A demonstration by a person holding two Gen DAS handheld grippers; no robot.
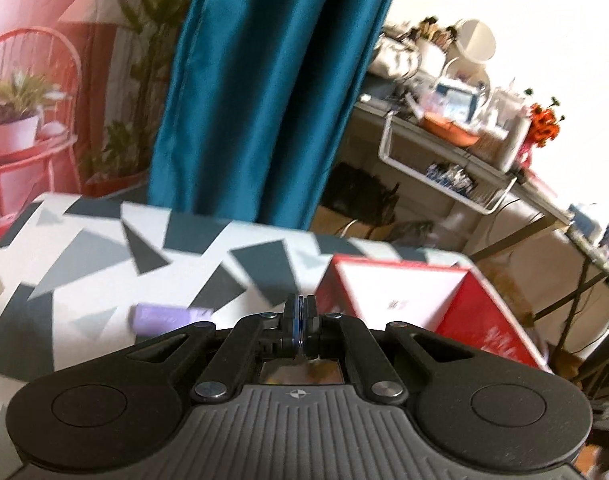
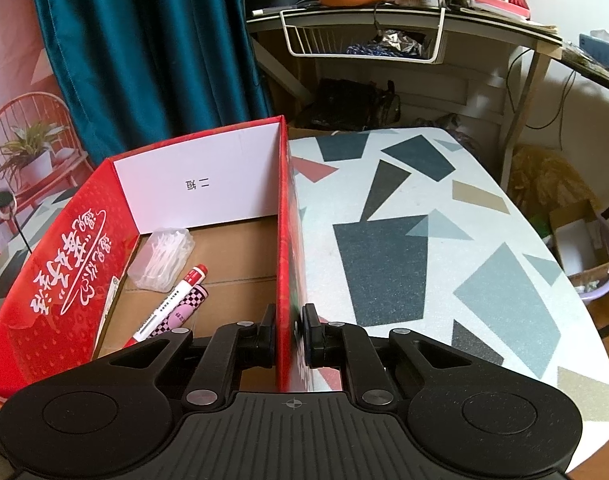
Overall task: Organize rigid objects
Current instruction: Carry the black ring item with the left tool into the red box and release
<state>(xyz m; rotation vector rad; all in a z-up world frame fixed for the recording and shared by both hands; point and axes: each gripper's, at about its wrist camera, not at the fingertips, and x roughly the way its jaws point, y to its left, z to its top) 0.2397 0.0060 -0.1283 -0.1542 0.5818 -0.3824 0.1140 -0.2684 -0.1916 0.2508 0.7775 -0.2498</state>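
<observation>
A red cardboard box (image 2: 208, 184) stands open on the patterned table (image 2: 424, 240). Inside it lie a clear case of white picks (image 2: 160, 258), a white marker with a red cap (image 2: 172, 300) and a pink checkered tube (image 2: 184, 310). My right gripper (image 2: 289, 332) is shut on the box's right wall. In the left wrist view the box (image 1: 404, 300) is ahead to the right. My left gripper (image 1: 300, 316) is shut on a thin blue flat object (image 1: 301, 322), above the table. A purple object (image 1: 164, 319) lies on the table to its left.
A teal curtain (image 1: 264, 80) hangs behind the table. A cluttered desk (image 2: 384, 16) with a white wire basket (image 2: 364, 44) stands beyond. A printed backdrop with a red chair (image 1: 28, 92) is at the left. The table's right edge (image 2: 584, 300) drops to the floor.
</observation>
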